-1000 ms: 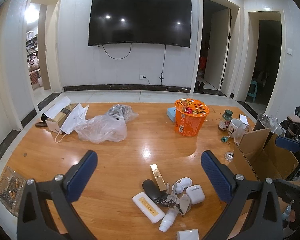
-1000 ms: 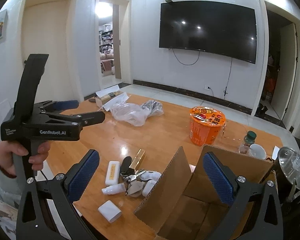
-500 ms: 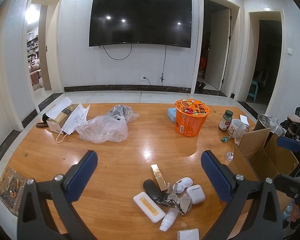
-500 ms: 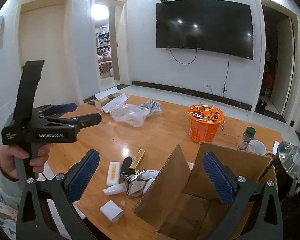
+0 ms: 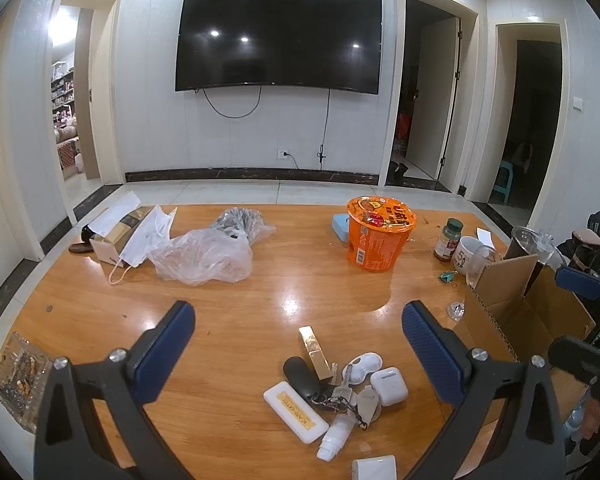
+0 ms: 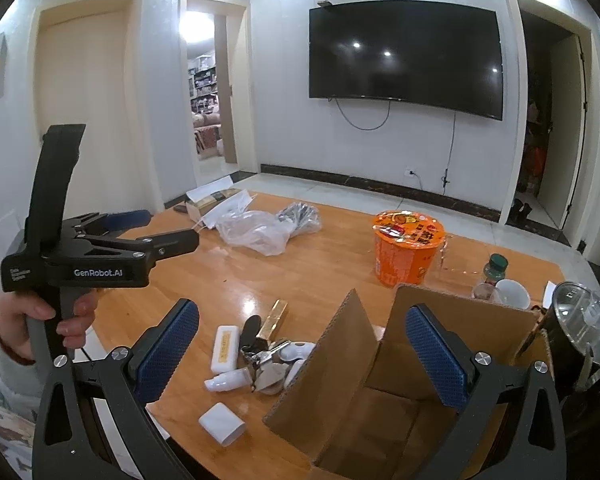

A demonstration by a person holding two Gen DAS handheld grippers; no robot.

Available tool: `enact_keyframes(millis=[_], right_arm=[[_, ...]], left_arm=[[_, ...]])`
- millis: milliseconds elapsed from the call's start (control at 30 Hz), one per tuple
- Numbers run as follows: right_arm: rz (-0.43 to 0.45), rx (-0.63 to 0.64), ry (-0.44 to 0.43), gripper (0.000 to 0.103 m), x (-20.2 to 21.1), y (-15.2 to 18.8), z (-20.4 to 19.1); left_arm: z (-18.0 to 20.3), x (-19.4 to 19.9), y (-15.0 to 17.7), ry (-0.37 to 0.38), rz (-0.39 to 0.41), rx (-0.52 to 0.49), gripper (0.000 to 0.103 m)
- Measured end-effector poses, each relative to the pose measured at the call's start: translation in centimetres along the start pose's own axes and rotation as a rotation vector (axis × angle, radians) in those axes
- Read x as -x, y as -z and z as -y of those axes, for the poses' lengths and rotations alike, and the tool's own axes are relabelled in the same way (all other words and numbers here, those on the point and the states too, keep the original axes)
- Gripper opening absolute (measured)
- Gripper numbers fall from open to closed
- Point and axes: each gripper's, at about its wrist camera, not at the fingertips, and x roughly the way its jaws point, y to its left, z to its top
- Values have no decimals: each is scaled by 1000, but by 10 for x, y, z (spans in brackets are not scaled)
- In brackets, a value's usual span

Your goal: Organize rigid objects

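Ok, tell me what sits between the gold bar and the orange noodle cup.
Nothing: in the left wrist view, only bare glossy wooden table runs from the gold bar to the orange noodle cup.

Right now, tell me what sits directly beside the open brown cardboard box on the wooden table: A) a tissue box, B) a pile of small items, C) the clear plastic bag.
B: the pile of small items lies against the open brown cardboard box; both grippers are open and empty.

Left gripper [image 5: 298,334] spread wide above table [image 5: 260,296]; small items pile [image 5: 332,384], cardboard box [image 5: 516,312] right
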Motion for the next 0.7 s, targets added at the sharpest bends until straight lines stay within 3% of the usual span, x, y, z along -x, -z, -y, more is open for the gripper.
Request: enact_keyframes(millis=[500,600,700], right_arm=[[16,7,22,102,3,-1,0],[34,16,26,82,6,-3,-7],[60,48,-10,53,8,-6,-21]], left_arm=[[-4,-4,3,2,5,9,102],[-11,-5,6,19,9,6,102],[-25,-5,10,64,19,17,102]])
